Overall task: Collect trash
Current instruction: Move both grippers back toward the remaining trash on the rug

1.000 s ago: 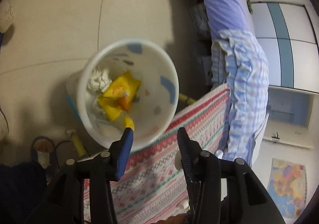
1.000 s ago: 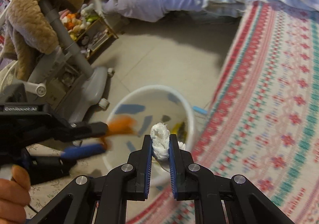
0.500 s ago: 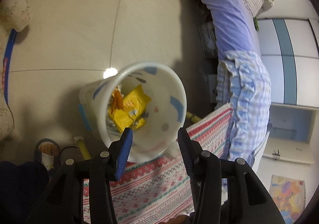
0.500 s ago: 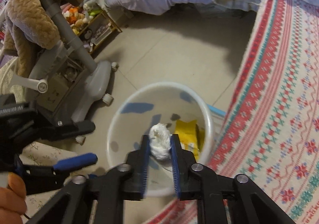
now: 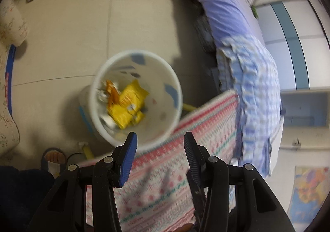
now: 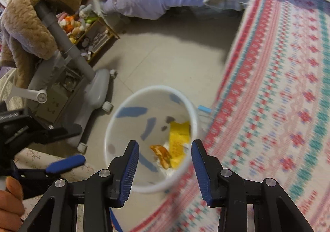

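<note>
A white trash bin (image 5: 165, 79) with blue patches stands on the tile floor at the rug's edge; it also shows in the right wrist view (image 6: 127, 124). Inside lie a yellow wrapper (image 5: 127, 106), an orange scrap (image 5: 112, 91) and white tissue (image 5: 101, 95); the wrapper (image 6: 179, 139) and orange scrap (image 6: 162, 154) show in the right view too. My left gripper (image 5: 159, 145) is open and empty above the bin's near rim. My right gripper (image 6: 165, 152) is open and empty over the bin. The left gripper's blue finger (image 6: 66, 163) shows at the right view's left edge.
A patterned red and teal rug (image 6: 288, 108) lies beside the bin. A bed with purple and plaid bedding (image 5: 247, 56) is behind it. A grey wheeled chair base (image 6: 90, 91) with a brown plush stands left of the bin. A person's foot (image 5: 53, 159) is near.
My right gripper has opened and the white tissue wad it held is gone from its jaws. The left gripper has drawn back a little from the bin, staying open.
</note>
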The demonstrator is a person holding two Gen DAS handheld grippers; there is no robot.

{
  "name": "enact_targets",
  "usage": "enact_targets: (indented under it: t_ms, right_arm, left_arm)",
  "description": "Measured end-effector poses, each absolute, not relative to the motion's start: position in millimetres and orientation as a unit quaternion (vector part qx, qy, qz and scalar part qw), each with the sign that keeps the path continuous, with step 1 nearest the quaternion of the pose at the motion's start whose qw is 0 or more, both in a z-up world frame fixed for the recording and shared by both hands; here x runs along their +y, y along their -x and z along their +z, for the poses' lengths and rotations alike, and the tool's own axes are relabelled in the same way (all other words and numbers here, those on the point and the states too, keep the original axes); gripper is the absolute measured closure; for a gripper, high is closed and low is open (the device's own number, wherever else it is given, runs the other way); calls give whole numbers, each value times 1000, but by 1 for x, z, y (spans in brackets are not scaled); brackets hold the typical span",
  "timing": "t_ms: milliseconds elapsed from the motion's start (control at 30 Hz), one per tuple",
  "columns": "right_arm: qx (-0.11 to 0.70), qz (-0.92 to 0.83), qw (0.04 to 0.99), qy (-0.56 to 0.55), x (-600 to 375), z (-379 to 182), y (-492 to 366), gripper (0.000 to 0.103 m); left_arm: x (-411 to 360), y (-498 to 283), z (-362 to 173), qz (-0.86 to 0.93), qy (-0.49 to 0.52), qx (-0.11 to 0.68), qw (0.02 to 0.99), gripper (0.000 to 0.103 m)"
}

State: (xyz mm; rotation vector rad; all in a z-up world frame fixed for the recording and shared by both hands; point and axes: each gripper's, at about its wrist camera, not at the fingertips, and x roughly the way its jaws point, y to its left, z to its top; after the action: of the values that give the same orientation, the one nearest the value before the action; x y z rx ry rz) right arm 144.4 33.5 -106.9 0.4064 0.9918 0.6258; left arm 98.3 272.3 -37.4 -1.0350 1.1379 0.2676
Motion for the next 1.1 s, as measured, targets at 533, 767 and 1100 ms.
enact_targets:
  t_ms: [533, 767, 1100]
  right_arm:
    - [450, 182, 852, -195, -142, -62, -110, 55]
    - [424, 135, 870, -215, -227, -38, -98, 48]
    - [422, 54, 859, -283, -327, -69, -90, 45]
  left_arm:
    - [115, -51, 55, -29, 370, 509, 777, 52]
    - [54, -42, 90, -63, 236, 468, 849, 45]
    - [-64, -100, 55, -150, 23, 494, 856, 37]
